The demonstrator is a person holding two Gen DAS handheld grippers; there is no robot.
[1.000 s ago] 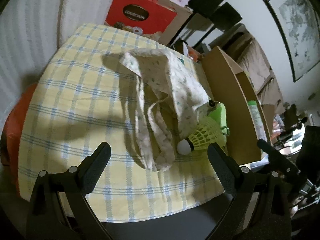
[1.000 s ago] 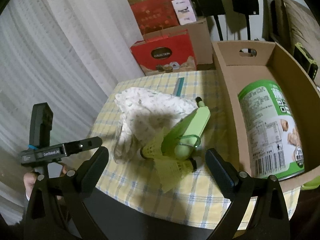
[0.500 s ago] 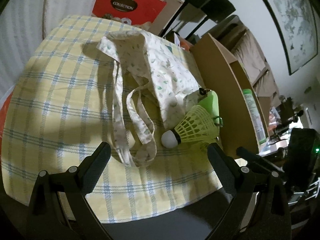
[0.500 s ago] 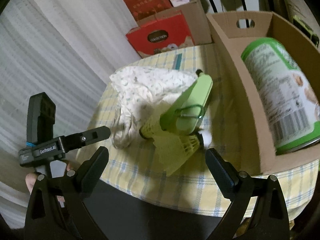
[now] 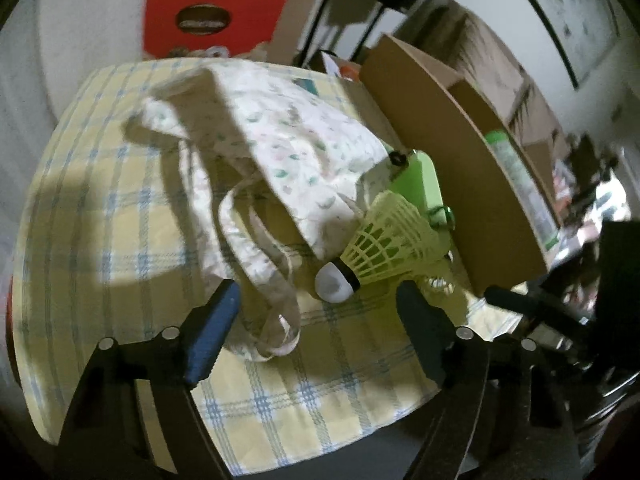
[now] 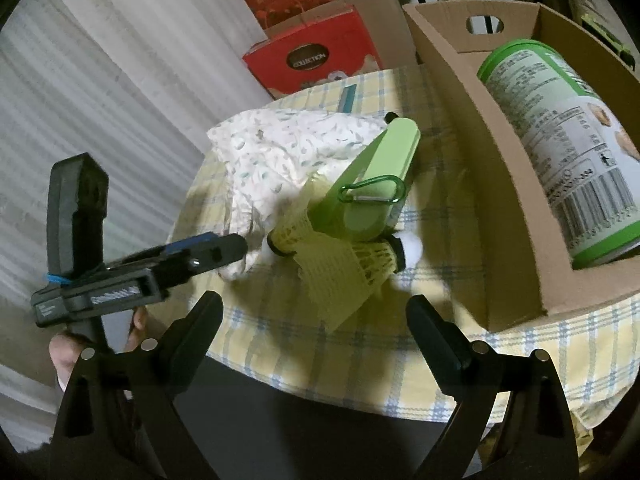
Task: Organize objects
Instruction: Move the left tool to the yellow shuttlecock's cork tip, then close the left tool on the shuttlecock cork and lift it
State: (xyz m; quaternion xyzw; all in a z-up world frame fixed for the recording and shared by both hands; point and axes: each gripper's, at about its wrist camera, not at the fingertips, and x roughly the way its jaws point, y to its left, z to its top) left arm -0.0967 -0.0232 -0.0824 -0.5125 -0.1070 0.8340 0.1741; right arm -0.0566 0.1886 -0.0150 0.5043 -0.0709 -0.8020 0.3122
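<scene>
Yellow plastic shuttlecocks: one [image 5: 390, 246] propped against pale green flat case [image 5: 418, 184], white cork toward tabletop [image 5: 100, 208] edge; second [image 6: 360, 260] lying on its side just beside it. Both outside brown cardboard box [image 6: 516, 184], which already holds green-lidded cylindrical can [image 6: 560, 136]; judged next for boxing. White leaf-print cloth bag [image 5: 288, 148] draped partly under case, handles trailing forward. Left gripper [image 5: 318, 318] jaws apart, just been closing, straddling bag handle loop and cork, nothing clamped. Right gripper [image 6: 314, 320] wide apart, empty, short of second shuttlecock.
</scene>
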